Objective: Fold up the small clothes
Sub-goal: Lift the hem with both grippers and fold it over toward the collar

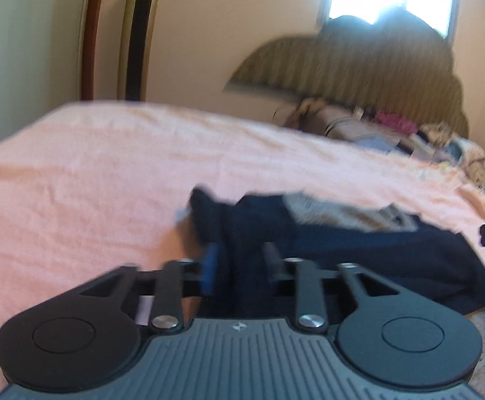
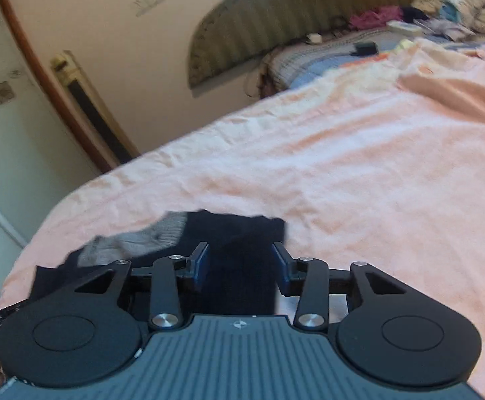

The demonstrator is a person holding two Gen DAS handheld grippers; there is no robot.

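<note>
Dark garment (image 1: 359, 250) lies on the pink bedspread (image 1: 92, 183). Left gripper (image 1: 239, 263) and right gripper (image 2: 240, 263), jaws parted, straddle cloth; both should close evenly before lifting.

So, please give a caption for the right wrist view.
Right gripper open around dark garment on pink bed cover.

Bed cover (image 2: 359, 153) pale peach-pink, plain. Garment (image 1: 359, 250) dark navy w/ grey ribbed knit patch. Gripper pads (image 2: 202, 263) blue; gripper bodies black, grey ribbed base. Headboard (image 1: 342, 66) olive-tan w/ vertical stripes. Wall (image 2: 109, 26) cream. Door frame (image 1: 90, 33) reddish-brown. Pile by headboard: magenta item (image 2: 374, 16), blue-and-white striped bedding (image 2: 312, 63).
</note>
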